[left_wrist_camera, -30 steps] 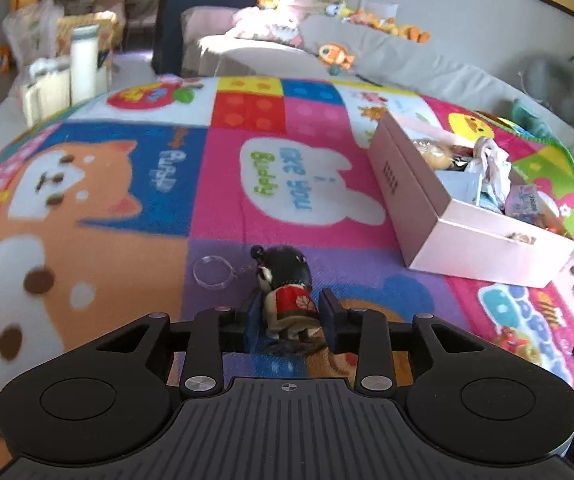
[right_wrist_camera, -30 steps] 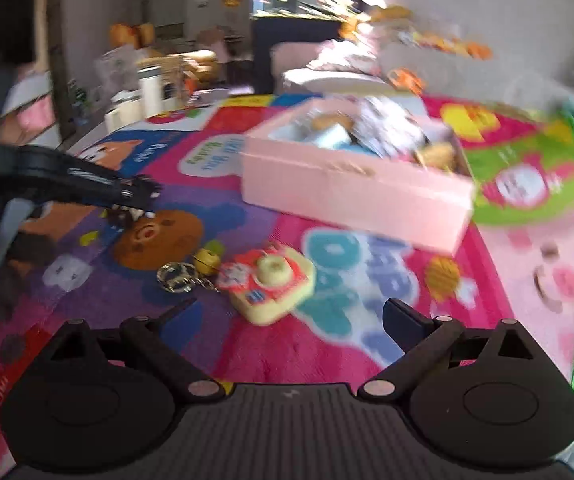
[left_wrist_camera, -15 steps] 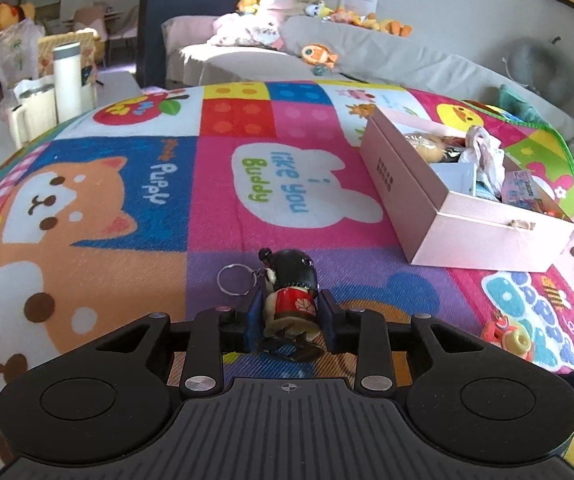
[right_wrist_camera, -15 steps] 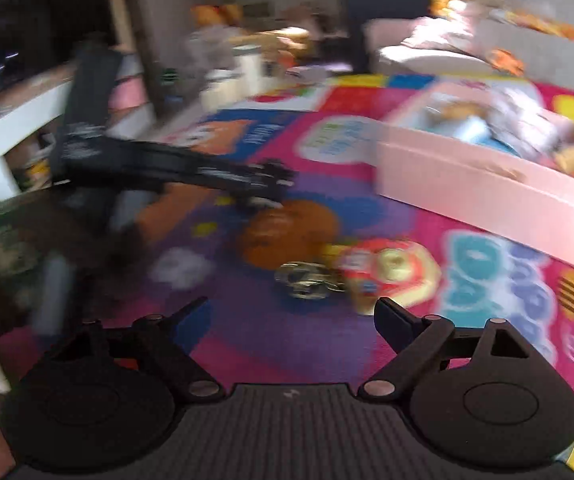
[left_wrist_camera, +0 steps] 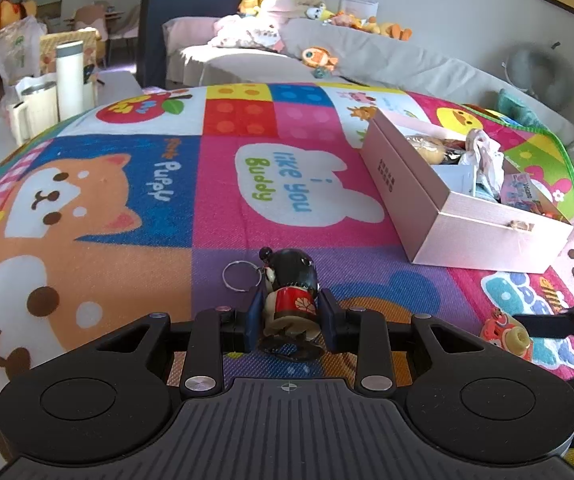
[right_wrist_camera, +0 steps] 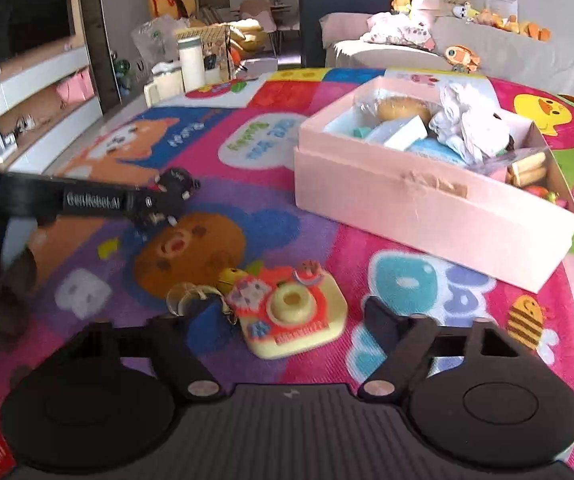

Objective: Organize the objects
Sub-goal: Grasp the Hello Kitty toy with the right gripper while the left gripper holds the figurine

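Left gripper [left_wrist_camera: 287,316] clamped on doll [left_wrist_camera: 291,300] for carry to box [left_wrist_camera: 467,216] ahead-right; right gripper [right_wrist_camera: 287,320] spread wide, straddling camera toy [right_wrist_camera: 291,312] for grab.

The left gripper [left_wrist_camera: 289,316] fingers are covering both flanks of the doll keychain [left_wrist_camera: 291,294]. The frame edge is cutting off the right gripper [left_wrist_camera: 567,322] in the left wrist view. Box contents [right_wrist_camera: 459,128] are overlapping; the deeper items are remaining unidentifiable. Motion blur is smearing the left gripper's tip in the right wrist view.
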`<state>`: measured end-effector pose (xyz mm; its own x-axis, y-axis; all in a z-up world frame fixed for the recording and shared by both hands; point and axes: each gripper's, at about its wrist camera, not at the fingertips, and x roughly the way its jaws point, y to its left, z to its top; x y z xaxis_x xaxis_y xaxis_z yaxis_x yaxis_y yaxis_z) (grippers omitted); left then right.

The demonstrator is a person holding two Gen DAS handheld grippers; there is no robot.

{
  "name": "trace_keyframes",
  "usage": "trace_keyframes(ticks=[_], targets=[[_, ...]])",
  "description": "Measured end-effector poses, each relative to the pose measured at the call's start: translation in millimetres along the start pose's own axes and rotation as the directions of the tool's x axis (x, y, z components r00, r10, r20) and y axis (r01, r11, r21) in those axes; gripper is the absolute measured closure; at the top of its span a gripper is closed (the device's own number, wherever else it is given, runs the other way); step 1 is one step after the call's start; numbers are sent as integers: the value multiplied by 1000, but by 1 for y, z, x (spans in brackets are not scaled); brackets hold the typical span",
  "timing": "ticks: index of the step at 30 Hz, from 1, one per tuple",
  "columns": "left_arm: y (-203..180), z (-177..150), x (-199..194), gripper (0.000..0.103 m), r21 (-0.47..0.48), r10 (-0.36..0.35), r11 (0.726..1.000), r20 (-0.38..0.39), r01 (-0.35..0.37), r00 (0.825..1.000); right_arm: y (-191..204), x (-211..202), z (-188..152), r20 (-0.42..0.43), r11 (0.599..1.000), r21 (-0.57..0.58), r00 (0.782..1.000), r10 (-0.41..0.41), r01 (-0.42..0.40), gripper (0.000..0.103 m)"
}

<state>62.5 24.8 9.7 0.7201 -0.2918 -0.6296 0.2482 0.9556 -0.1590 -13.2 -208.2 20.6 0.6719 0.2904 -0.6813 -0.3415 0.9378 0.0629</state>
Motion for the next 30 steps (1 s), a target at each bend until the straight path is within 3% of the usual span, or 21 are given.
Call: trace_keyframes(ticks=[11,16,21,26,29,30], targets=[[2,-2,-2,70,-3,-8,1000,-3,8,1000,14,-21,-18,-1,1000,-25,1000,11,-11,39],[-3,-19,-23,71,53,-69,996,-25,70,997,5,-36,-29,-4,1000,22,1000,20,-20,38],[-7,-38,-50,70,95,-134,985,-82,142,988,10,-38,-36,12,1000,-17,1000,-15,15,34],[-9,-42,-55,70,121,-140,981,-91,151,986,15,-32,-34,23,999,-46,1000,-21,22,30],[-10,-40,-51,69,106,-132,984,-86,141,987,14,-33,-33,21,999,-37,1000,-20,21,32],[-10,-39,-50,69,100,-128,986,-86,137,988,13,-34,-34,22,999,-32,1000,-23,23,38]])
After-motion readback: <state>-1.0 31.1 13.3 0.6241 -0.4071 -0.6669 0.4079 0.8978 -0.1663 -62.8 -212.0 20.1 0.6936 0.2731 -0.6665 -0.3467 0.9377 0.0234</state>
